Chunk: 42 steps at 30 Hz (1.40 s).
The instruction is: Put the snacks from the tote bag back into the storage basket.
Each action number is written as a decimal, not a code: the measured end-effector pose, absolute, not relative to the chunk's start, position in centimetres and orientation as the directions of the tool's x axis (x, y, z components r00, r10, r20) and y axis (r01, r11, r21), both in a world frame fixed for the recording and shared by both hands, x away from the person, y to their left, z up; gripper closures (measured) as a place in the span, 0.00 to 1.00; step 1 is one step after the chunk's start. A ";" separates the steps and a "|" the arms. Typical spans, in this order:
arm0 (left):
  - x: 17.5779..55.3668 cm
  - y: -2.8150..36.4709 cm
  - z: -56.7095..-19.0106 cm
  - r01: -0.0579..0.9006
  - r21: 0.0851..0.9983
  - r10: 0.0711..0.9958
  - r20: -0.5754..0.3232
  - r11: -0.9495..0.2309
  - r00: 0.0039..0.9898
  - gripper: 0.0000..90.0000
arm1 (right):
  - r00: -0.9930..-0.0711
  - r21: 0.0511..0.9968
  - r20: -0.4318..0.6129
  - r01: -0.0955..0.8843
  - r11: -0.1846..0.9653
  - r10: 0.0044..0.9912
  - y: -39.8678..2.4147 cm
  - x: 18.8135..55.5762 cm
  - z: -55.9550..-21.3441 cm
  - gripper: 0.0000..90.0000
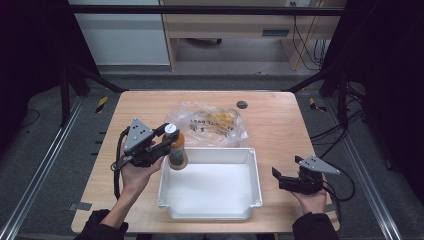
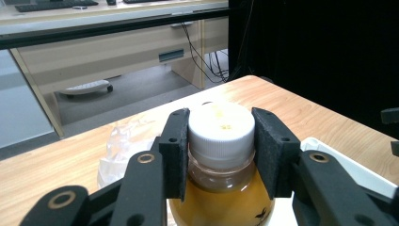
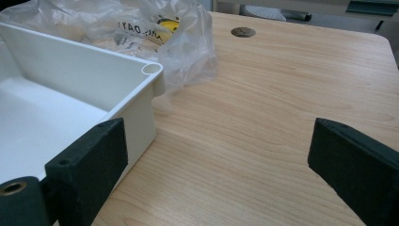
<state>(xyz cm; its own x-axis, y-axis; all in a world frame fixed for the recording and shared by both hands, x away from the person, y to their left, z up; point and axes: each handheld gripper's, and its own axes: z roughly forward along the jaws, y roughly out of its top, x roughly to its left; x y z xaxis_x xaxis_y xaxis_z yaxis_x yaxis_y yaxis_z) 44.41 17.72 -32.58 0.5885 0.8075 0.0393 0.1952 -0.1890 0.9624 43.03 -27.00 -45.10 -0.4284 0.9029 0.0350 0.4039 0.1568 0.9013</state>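
Over the far-left corner of the white tray (image 1: 252, 172), the left gripper (image 1: 167, 140) holds an orange juice bottle (image 1: 177, 152) upright, jaws clamped on its neck just under the white cap (image 2: 221, 128). Behind the tray's far rim a clear plastic bag (image 1: 210, 122) lies crumpled on the wooden table (image 1: 280, 125). Beside the tray's right wall, the right gripper (image 1: 282, 179) rests with jaws wide apart and nothing between them, bare tabletop ahead

Black tongs (image 1: 167, 141), grey triangular plates, black cables, dark sleeves (image 1: 102, 227)
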 end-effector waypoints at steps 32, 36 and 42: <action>42.7 18.5 -37.7 0.279 0.931 0.793 0.017 -0.234 0.609 0.66 | -0.429 0.902 0.034 0.402 0.157 0.903 -27.0 43.0 -45.1 0.06; 42.8 18.4 -38.1 0.288 0.926 0.792 0.019 -0.245 0.610 0.66 | -0.430 0.902 0.032 0.402 0.159 0.902 -27.0 43.0 -45.1 0.06; 42.9 18.4 -38.7 0.305 0.919 0.794 0.015 -0.251 0.607 0.66 | -0.430 0.901 0.035 0.404 0.158 0.902 -27.0 43.0 -45.1 0.06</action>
